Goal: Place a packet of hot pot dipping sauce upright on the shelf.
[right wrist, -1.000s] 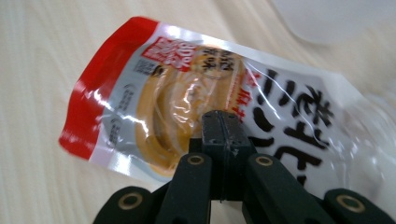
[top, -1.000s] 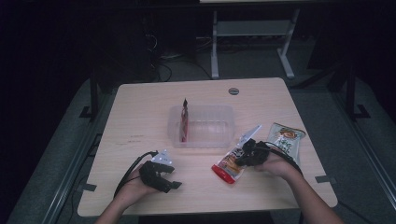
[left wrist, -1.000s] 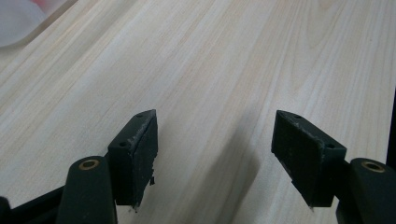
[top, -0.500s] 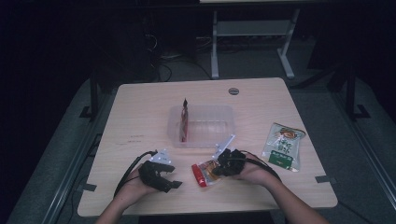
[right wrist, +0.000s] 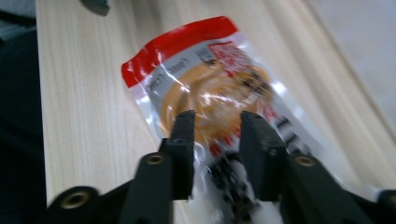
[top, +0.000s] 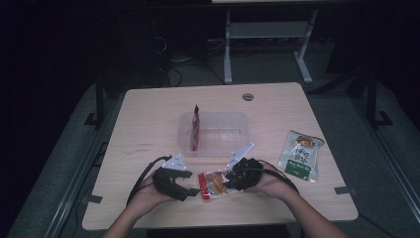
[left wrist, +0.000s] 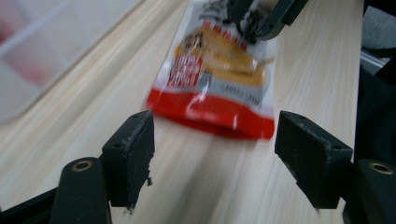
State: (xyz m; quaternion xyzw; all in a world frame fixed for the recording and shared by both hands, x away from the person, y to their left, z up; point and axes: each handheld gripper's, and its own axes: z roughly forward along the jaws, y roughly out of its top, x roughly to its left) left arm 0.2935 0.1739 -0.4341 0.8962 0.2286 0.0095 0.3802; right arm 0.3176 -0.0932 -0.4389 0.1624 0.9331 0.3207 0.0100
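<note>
**Red snack pouch between two grippers at the desk's near edge**

The snack pouch (top: 212, 183) lies flat on the desk (top: 148, 129), close to the person's side, with its red sealed end toward the left gripper (top: 184, 191). Its clear front shows orange-brown food, a red label block with white characters and a grey strip of small print; the writing is too blurred in both gripper views to read. A green-and-white packet (top: 298, 155) further right carries a round picture and printing that is also too small to make out.

In the left gripper view, the black jaws stand wide apart and bare, and the pouch's (left wrist: 215, 70) red edge lies just beyond their tips, roughly centred in the gap, not touched.

In the right gripper view, the jaws of the right gripper (right wrist: 212, 128) are narrow and have just been opening; the pouch's (right wrist: 205, 88) opposite end runs between and under them. Whether the pads press on the film cannot be told.

A clear plastic tub (top: 218, 130) stands mid-desk behind the grippers, with a red packet (top: 195, 129) upright against its left wall.
</note>
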